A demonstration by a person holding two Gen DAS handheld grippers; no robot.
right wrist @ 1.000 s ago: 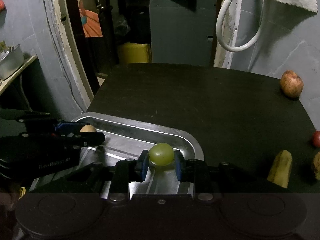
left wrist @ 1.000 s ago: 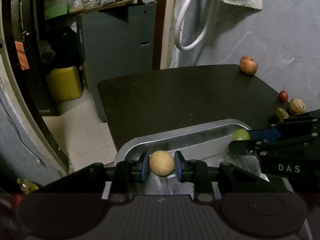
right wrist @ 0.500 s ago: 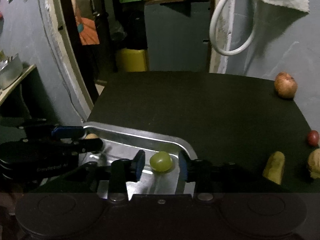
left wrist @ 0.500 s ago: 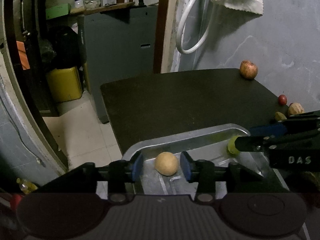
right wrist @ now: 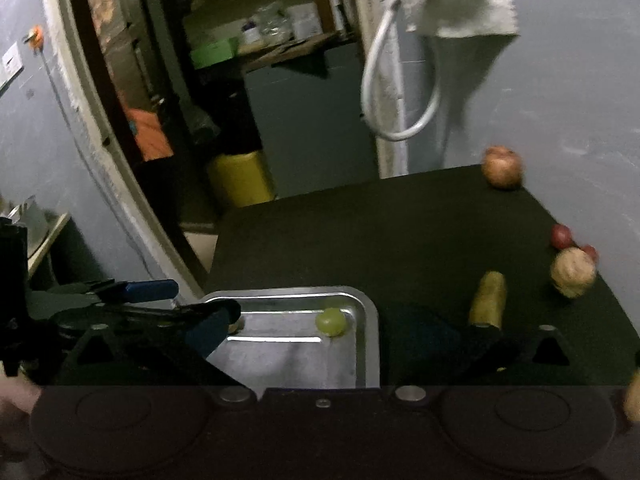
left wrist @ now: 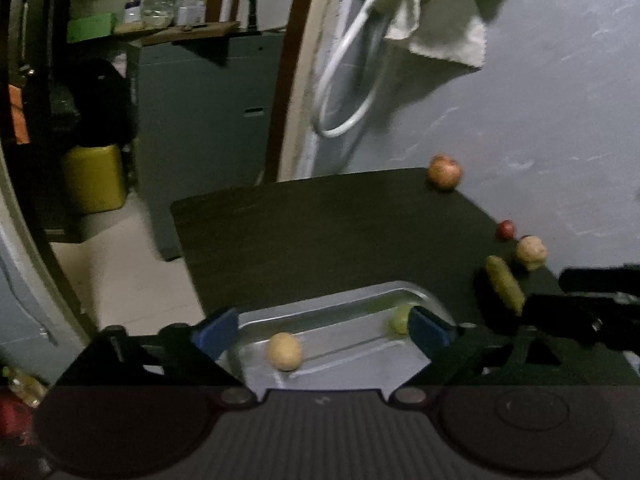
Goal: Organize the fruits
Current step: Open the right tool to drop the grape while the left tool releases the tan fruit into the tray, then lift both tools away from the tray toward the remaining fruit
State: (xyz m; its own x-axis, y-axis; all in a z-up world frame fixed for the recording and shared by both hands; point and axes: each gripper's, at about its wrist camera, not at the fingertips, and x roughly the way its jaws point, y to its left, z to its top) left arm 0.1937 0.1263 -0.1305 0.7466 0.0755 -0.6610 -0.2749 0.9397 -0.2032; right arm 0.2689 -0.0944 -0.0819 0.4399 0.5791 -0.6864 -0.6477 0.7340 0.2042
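Left wrist: two fruits [left wrist: 284, 351] in tray [left wrist: 332, 312].

Two fruits [left wrist: 284, 351] in tray [left wrist: 344, 300]

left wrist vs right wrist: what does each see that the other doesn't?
Left wrist only: the tan round fruit lying clear in the metal tray, between the opening jaws of the left gripper.

Right wrist only: a second small red fruit behind the walnut-like one.

Both: green fruit in the tray, apple, elongated yellow-green fruit, dark table.
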